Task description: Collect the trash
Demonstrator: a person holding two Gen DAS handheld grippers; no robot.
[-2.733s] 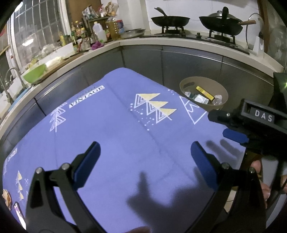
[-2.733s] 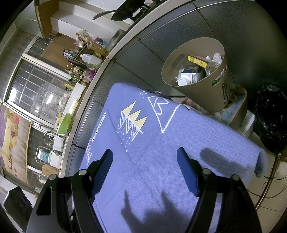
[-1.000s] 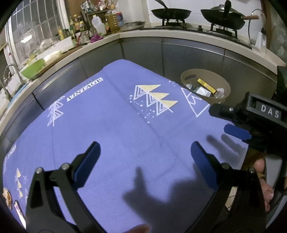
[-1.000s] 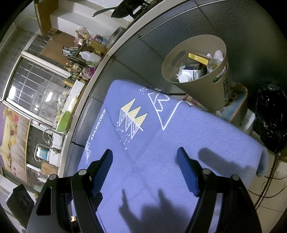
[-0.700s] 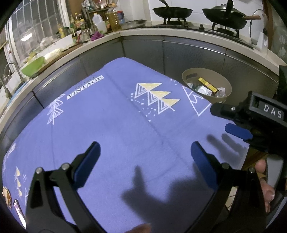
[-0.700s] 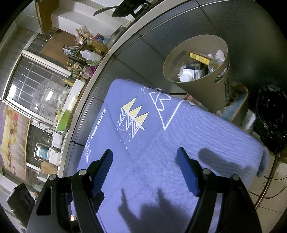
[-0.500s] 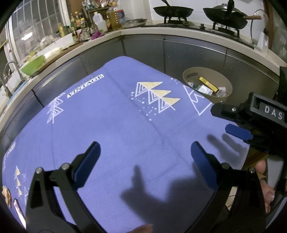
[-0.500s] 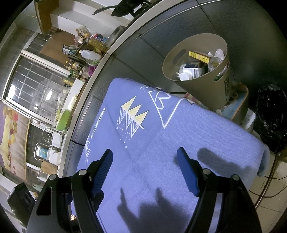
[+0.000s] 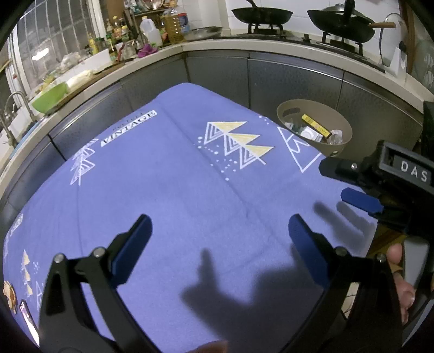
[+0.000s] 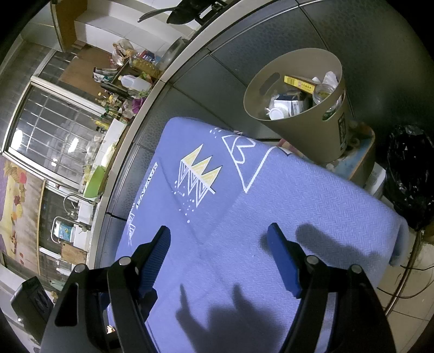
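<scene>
A tan waste bin (image 9: pixel 341 127) (image 10: pixel 306 135) stands past the table's far right corner, holding a yellow box (image 9: pixel 316 125) (image 10: pixel 299 82), white cartons and a clear bottle. My left gripper (image 9: pixel 218 230) hovers open over the blue patterned tablecloth (image 9: pixel 168 179) with nothing between its blue pads. My right gripper (image 10: pixel 219 239) is open too, above the cloth's right part (image 10: pixel 298 195), also with nothing between its pads. In the left wrist view the right gripper's body shows at the right edge, a hand under it.
A kitchen counter (image 9: pixel 217 46) curves behind the table with woks (image 9: pixel 261 12) on a stove, bottles and a green bowl (image 9: pixel 50 96). A black bag (image 10: pixel 409 173) lies on the floor right of the bin. A phone (image 9: pixel 27 320) lies at the cloth's near left corner.
</scene>
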